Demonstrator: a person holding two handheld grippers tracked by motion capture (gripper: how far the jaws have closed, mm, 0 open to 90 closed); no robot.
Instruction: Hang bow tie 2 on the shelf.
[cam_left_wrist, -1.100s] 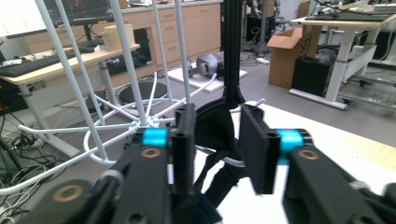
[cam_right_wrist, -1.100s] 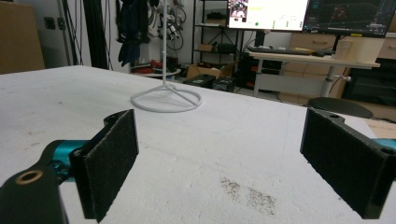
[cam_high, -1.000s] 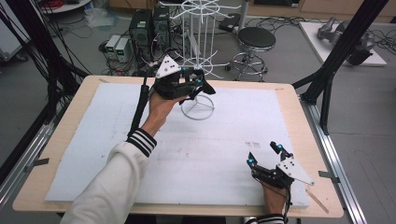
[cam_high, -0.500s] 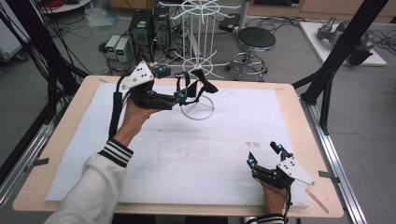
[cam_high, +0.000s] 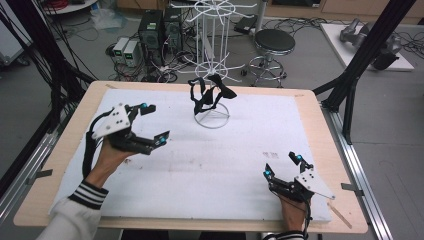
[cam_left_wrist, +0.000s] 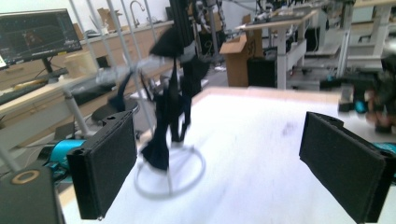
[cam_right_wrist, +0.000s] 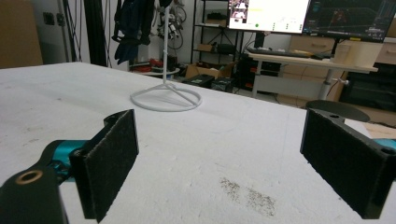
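A black fabric piece with straps (cam_high: 210, 95) hangs from a low arm of the white wire rack (cam_high: 212, 60), above its ring base (cam_high: 212, 119). My left gripper (cam_high: 154, 123) is out to the left of the rack. Its jaws have just been opening and now stand open, empty. In the left gripper view the blurred fabric (cam_left_wrist: 170, 107) hangs ahead of the open gripper (cam_left_wrist: 224, 172), over the ring base (cam_left_wrist: 170, 175). My right gripper (cam_high: 283, 166) rests open near the front right of the table. In the right gripper view that gripper (cam_right_wrist: 233, 163) faces the rack base (cam_right_wrist: 166, 99) and the fabric (cam_right_wrist: 133, 28).
A white mat (cam_high: 200, 165) covers the wooden table (cam_high: 320, 130). Computers, cables and a black stool (cam_high: 274, 42) are on the floor behind the table. Black frame posts (cam_high: 360, 65) stand at the right and left edges. A wooden stick (cam_high: 341, 214) lies at the front right corner.
My left gripper has opened, left the black fabric hanging on the rack, and drawn away to the left and nearer the front edge. The right gripper has stayed put.
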